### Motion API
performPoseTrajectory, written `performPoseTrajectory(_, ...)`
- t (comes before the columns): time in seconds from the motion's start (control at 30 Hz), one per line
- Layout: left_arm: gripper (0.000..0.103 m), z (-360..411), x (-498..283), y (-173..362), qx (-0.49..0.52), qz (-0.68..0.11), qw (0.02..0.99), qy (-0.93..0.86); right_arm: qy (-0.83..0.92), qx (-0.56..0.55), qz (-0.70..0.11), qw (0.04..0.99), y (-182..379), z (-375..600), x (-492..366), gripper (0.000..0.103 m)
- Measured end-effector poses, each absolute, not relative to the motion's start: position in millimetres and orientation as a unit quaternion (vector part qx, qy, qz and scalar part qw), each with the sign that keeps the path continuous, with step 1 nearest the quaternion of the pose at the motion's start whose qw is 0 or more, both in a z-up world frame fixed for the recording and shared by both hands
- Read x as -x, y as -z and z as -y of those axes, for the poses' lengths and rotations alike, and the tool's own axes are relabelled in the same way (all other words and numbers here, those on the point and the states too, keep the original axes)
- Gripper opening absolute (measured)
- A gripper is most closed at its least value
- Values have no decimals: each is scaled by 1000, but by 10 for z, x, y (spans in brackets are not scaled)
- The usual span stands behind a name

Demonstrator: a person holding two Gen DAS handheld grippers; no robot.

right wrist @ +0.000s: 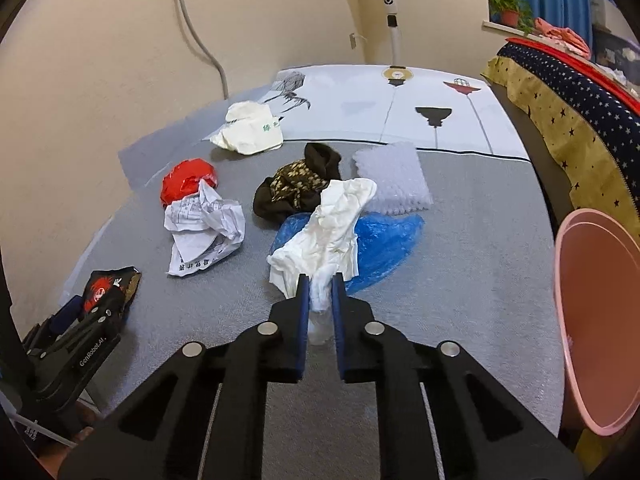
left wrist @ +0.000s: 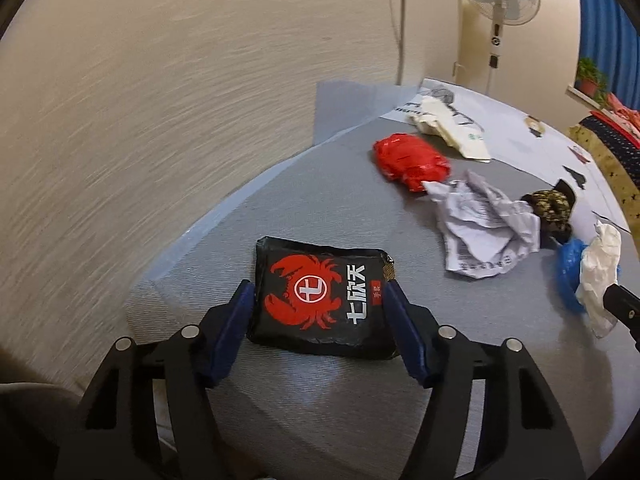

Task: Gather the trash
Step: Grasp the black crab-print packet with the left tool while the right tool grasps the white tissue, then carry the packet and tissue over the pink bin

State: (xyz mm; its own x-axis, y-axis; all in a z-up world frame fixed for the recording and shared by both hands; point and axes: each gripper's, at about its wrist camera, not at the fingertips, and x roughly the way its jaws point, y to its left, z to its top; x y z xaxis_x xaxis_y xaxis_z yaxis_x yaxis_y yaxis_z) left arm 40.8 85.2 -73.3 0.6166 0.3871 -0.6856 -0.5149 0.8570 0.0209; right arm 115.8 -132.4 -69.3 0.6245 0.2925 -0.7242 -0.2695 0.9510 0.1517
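Left wrist view
Left gripper (left wrist: pixel 318 294): spread wide, blue fingers (left wrist: pixel 236 320) flanking the black crab-print packet (left wrist: pixel 320 300) on both short sides; contact with the packet not clear, so likely poised for a squeeze rather than gripping.
Black crab-print packet: flat on the grey mat (left wrist: pixel 320 400), near the wall-side edge, apart from the other litter.
Red plastic wad (left wrist: pixel 410 160): farther back on the mat, touching the crumpled printed paper (left wrist: pixel 488 232).
White bag with green print (left wrist: pixel 452 130): at the mat's far edge, partly on the white illustrated sheet (left wrist: pixel 520 136).
White tissue wad (left wrist: pixel 600 276): at the right margin, over blue plastic film (left wrist: pixel 568 280).

Right wrist view
Right gripper (right wrist: pixel 320 286): narrowed down on the near tail of the white tissue wad (right wrist: pixel 328 232), pinching it; the rest of the wad stands up beyond the tips.
Blue plastic film (right wrist: pixel 384 240): flat under and beside the tissue, not gripped.
Dark patterned cloth bundle (right wrist: pixel 296 184): just behind the tissue.
Bubble wrap piece (right wrist: pixel 394 180): beside the cloth, near the illustrated sheet.
Crumpled printed paper (right wrist: pixel 204 232): left of centre, against the red plastic wad (right wrist: pixel 188 182).
Pink bin (right wrist: pixel 592 320): at the right edge, tilted with its mouth toward the mat; probable destination for the tissue.
Left gripper (right wrist: pixel 90 306): low left, at the crab-print packet.
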Motion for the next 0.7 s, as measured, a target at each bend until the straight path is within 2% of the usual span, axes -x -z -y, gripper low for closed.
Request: performPoseTrajectory(0.7,63,-282,-347,251,80,-297,943,-127,-110,-26,-336,935,90,2013,-734,10)
